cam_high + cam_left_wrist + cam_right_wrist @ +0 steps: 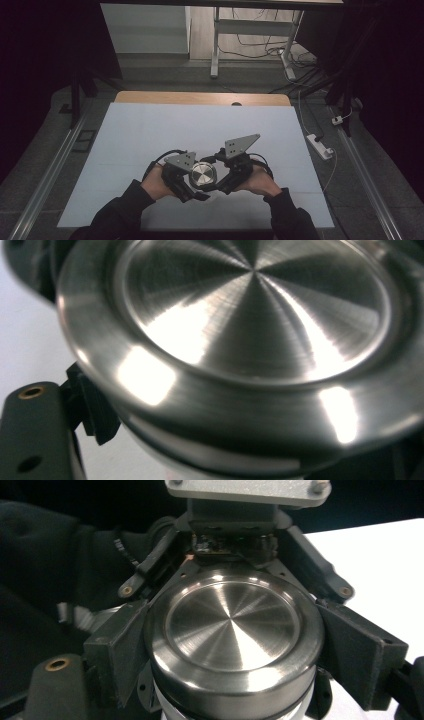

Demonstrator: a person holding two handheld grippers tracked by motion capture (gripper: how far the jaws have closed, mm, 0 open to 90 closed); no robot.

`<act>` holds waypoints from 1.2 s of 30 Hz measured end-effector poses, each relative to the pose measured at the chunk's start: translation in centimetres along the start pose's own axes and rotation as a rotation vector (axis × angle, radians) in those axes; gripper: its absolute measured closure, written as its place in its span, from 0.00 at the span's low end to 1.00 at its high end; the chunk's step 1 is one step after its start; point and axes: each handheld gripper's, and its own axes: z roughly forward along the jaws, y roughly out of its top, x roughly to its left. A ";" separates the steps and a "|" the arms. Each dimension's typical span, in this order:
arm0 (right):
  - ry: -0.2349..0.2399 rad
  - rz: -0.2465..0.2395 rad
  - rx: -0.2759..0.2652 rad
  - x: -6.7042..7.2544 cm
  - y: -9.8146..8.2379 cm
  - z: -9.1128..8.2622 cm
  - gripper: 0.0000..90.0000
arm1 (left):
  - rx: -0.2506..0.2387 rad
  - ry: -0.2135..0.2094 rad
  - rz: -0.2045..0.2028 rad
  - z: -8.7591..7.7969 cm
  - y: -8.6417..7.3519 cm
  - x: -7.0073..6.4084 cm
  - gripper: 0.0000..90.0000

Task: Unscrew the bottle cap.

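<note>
**A:** Start with what you can't read. Beyond your white table [150,130] the room is nearly black on both sides; past the far edge there is just a desk frame [250,40] and loose cables [305,70] on the floor, with a power strip [320,145] to your right.

**B:** And closer in?

**A:** Your sleeves [120,210] are cut off by the bottom of the high view. In the left gripper view the metal lid [255,330] sits so near the lens that its rim runs out of frame on three sides and blurs — you see one black jaw at lower left, the other is hidden. What lies under the lid is hard to judge: a pale band below the rim, cut off at the bottom edge of the right gripper view.

**B:** So where is the thing?

**A:** Between your two hands, above the near middle of the table. Your left gripper [187,182] is clamped on its side, jaws drawn fully in. Your right gripper [220,185] has its black jaws pressed against the rim from both sides.

**B:** How does it look?

**A:** Round, brushed steel, a raised outer ring around a shallow sunken disc [232,622], with fine radial streaks fanning from the centre — bright glints on the rim.
</note>
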 end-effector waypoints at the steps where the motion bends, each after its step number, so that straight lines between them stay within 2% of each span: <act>1: 0.010 0.002 0.004 0.0 -0.1 0.0 0.20 | 0.004 0.005 -0.004 0.1 0.0 0.0 0.16; 2: 0.009 0.006 0.009 0.0 -0.1 0.0 0.18 | -0.001 0.020 -0.012 0.1 0.0 0.1 0.16; 5: -0.069 0.024 0.003 0.0 0.4 -0.3 0.09 | 0.000 0.104 -0.064 -0.3 -0.2 0.5 0.16; 7: -0.160 0.044 0.021 0.1 0.8 -0.5 0.04 | 0.004 0.183 -0.112 -0.7 -0.4 0.9 0.16; 8: -0.191 0.061 0.026 0.2 0.9 -0.6 0.03 | 0.004 0.183 -0.112 -0.7 -0.4 0.9 0.16; 9: -0.234 0.088 0.031 0.1 1.0 -0.7 0.03 | 0.002 0.256 -0.165 -0.8 -0.6 1.2 0.16; 11: -0.344 0.121 0.061 0.1 1.2 -0.5 0.03 | 0.005 0.308 -0.205 -0.9 -0.8 1.4 0.16; 13: -0.385 0.120 0.057 0.1 1.1 -0.3 0.03 | 0.009 0.324 -0.218 -0.9 -0.9 1.6 0.16; 14: -0.423 0.129 0.061 0.2 1.1 0.0 0.04 | 0.003 0.341 -0.241 -0.9 -1.1 1.7 0.16; 17: -0.474 0.117 0.056 0.4 1.0 0.9 0.06 | 0.009 0.344 -0.240 -0.9 -1.0 1.7 0.16; 20: -0.499 0.108 0.038 0.6 0.8 1.5 0.08 | 0.015 0.333 -0.219 -0.6 -0.7 1.3 0.16; 24: -0.483 0.106 0.043 0.5 0.6 1.8 0.09 | 0.022 0.326 -0.202 -0.4 -0.5 1.1 0.16; 26: -0.451 0.095 0.047 0.5 0.5 1.9 0.20 | 0.026 0.309 -0.187 -0.4 -0.4 1.0 0.16; 27: -0.436 0.090 0.048 0.6 0.5 1.9 0.20 | 0.026 0.309 -0.187 -0.4 -0.4 1.0 0.16; 29: -0.419 0.081 0.058 0.7 0.5 1.9 0.20 | 0.020 0.264 -0.164 -0.4 -0.5 1.0 0.16; 32: -0.357 0.063 0.067 0.8 0.6 1.5 0.20 | 0.007 0.191 -0.127 -0.5 -0.5 0.9 0.16; 34: -0.293 0.051 0.055 0.7 0.6 1.2 0.20 | -0.003 0.139 -0.101 -0.6 -0.4 0.8 0.16; 35: -0.260 0.040 0.050 0.7 0.6 1.0 0.20 | -0.003 0.139 -0.101 -0.6 -0.4 0.8 0.16; 36: -0.228 0.027 0.045 0.8 0.6 0.8 0.20 | -0.010 0.096 -0.069 -0.7 -0.2 0.5 0.16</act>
